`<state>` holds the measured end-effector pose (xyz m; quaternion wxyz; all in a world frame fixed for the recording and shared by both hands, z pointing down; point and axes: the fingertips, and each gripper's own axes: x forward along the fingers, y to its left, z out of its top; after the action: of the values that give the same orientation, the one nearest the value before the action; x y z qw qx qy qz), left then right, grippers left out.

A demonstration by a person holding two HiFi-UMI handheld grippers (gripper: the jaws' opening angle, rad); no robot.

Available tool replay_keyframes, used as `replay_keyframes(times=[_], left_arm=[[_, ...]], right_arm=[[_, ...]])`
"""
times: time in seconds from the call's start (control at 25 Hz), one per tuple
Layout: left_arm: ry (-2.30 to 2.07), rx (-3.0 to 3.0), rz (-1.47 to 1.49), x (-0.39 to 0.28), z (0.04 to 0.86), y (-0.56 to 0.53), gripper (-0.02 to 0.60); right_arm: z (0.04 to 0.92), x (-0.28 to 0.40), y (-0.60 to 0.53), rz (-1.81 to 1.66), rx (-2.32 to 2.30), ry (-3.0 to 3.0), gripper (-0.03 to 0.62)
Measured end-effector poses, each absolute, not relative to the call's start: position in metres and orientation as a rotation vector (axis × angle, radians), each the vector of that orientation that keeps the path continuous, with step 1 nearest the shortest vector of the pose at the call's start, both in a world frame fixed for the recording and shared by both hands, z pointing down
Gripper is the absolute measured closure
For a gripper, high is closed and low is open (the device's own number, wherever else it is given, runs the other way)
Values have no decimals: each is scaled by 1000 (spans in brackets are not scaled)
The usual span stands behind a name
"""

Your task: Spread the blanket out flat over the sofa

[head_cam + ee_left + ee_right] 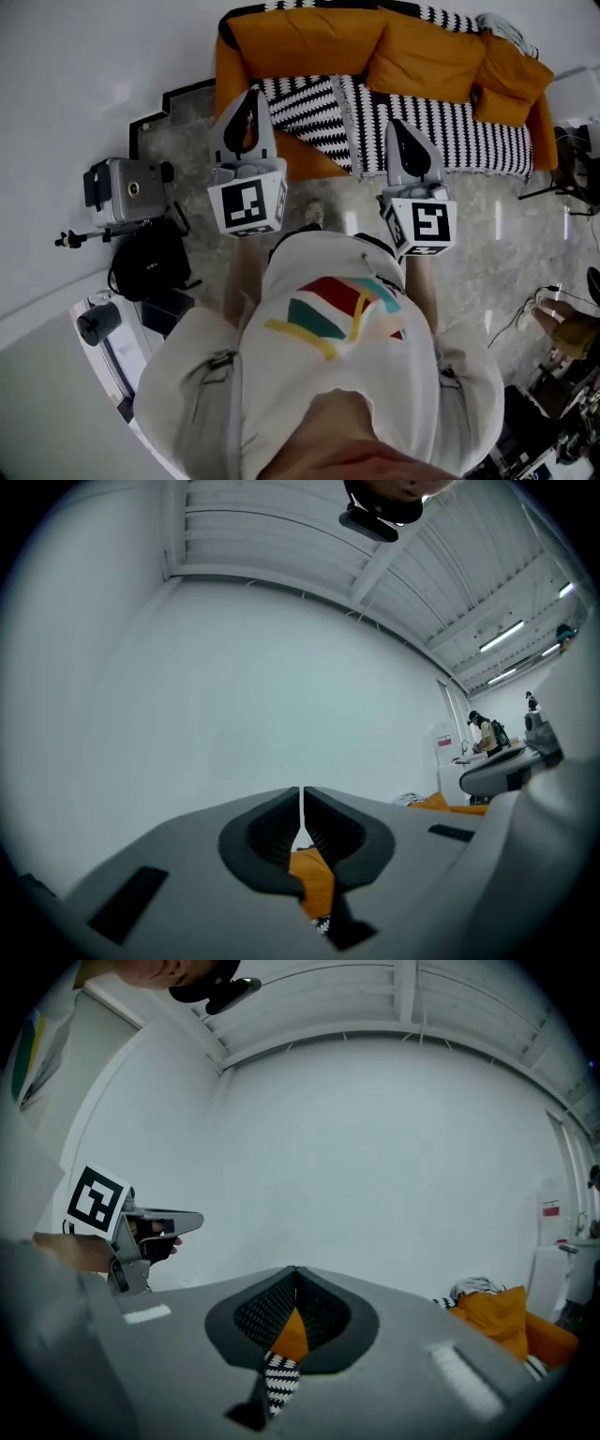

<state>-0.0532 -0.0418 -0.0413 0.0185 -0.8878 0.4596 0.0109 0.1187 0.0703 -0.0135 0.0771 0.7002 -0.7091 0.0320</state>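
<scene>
Left gripper: left of centre in the head view, held up over the floor and aimed at the sofa's left end. In the left gripper view its jaws stand together with only a thin slit, and nothing is between them.
Right gripper: right of centre, level with the other and well apart from it. In the right gripper view its jaws are pressed together and empty; orange seat and patterned cloth show through the opening behind the tips.
Blanket: black-and-white zigzag pattern, lying on the sofa seat in the upper middle of the head view. It covers the seat from about the middle to the right end. Its left part is rumpled and folded, leaving the orange front left corner bare. Neither gripper touches it.
Sofa: orange, across the top of the head view, against the white wall.
Cushion: orange, leaning on the backrest at upper right.
Camera on a tripod: on the floor at the left edge.
Black bag: just below the camera.
</scene>
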Motion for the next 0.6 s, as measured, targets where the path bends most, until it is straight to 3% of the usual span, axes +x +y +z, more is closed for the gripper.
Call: replay_keyframes(times=[0.6], left_arm=[[1598, -2708, 14, -24, -43, -73, 558]], right_arm=[[-5, 160, 6, 270, 2054, -2293, 589]])
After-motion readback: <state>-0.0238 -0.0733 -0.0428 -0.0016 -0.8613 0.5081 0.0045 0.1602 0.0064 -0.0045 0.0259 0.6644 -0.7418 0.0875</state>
